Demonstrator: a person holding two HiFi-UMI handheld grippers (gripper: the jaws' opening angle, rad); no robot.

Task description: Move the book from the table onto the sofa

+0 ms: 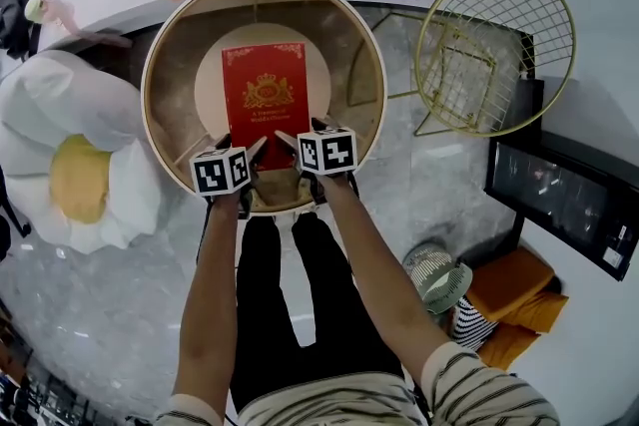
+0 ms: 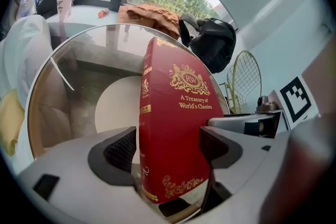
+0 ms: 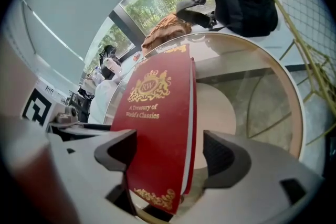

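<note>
**Book on the counter; both grippers placed, neither closed**

Progress: in my judgement the transfer is at its opening stage. The book point(image 1: 265, 100) appears to lie flat over the middle of the round glass counter point(image 1: 178, 65), cover up; no part of it has left the counter.

The left gripper point(image 2: 168, 150) and right gripper point(image 3: 170, 153) are at the counter's near side, each with the book's near edge between its jaws. In both gripper views the jaws stand far wider than the book is thick; the right gripper view shows a plain gap on the back-cover side. I rate both as released: they straddle the book without clenching it.

Outstanding: closing, lifting, carrying and setting down. The likely destination is the white and yellow flower-shaped seat point(image 1: 70, 155) just left of the counter; that it is the sofa is my assumption.

Orientation: the book's long axis runs from the counter's near side to its far side; the head of the title points to the far side; the spine faces the counter's left, the page edge its right.
</note>
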